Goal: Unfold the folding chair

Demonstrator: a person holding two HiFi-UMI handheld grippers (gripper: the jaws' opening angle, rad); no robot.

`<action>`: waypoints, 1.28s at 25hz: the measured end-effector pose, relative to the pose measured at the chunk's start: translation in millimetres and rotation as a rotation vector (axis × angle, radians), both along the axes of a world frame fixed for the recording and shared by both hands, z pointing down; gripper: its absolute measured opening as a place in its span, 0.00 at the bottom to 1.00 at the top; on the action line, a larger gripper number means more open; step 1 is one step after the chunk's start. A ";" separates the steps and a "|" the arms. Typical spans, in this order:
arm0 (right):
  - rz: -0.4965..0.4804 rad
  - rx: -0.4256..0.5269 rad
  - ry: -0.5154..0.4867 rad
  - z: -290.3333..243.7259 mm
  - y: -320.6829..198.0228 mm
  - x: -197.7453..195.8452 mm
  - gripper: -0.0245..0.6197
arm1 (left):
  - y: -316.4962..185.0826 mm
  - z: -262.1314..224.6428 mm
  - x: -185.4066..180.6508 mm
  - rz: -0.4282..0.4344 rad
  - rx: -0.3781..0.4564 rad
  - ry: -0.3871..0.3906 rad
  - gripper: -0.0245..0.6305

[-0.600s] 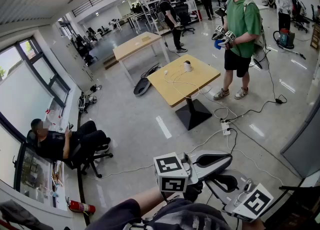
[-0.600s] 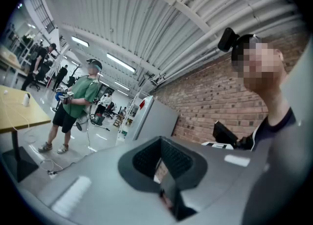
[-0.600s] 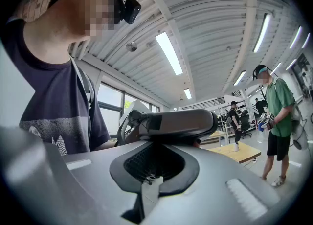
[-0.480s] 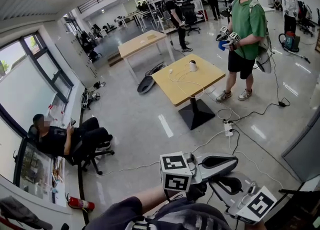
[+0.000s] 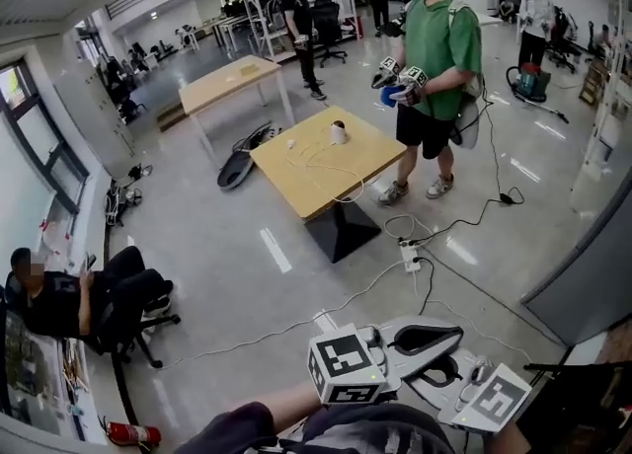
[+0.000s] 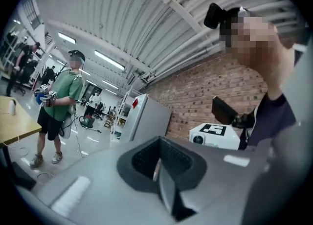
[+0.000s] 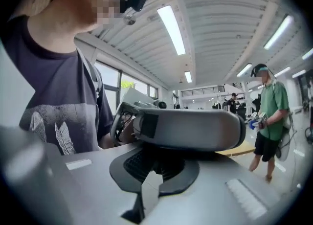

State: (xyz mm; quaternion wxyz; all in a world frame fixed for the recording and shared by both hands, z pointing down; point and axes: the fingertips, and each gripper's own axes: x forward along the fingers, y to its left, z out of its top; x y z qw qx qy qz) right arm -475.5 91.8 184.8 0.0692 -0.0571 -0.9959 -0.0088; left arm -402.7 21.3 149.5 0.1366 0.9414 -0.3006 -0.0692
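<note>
- Wooden table [image 5: 380, 151] on a black pedestal stands on the grey floor [image 5: 227, 264]
- On it, a white cylinder [image 5: 338, 132] and a loose white cable [image 5: 348, 174]
- A power strip [image 5: 408, 257] lies on the floor nearby

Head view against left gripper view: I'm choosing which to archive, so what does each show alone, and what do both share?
Only the head view shows the seated person and the fire extinguisher. Only the left gripper view shows the brick wall and the wearer's head camera. Both show the person in the green shirt beside the yellow table.
</note>
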 end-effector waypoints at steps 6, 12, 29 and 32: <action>0.024 -0.111 0.122 37.2 -23.1 -61.6 0.04 | -20.8 31.2 -62.3 0.057 -0.041 0.034 0.02; -0.013 -0.172 0.180 44.9 -41.2 -99.3 0.04 | -42.0 41.0 -98.5 0.087 -0.078 0.083 0.01; 0.178 -0.318 0.083 68.0 -73.4 -65.1 0.04 | -59.8 75.3 -46.2 0.269 -0.136 -0.080 0.01; 0.194 -0.315 0.048 61.1 -67.7 -39.0 0.04 | -52.3 70.6 -18.7 0.275 -0.129 -0.111 0.01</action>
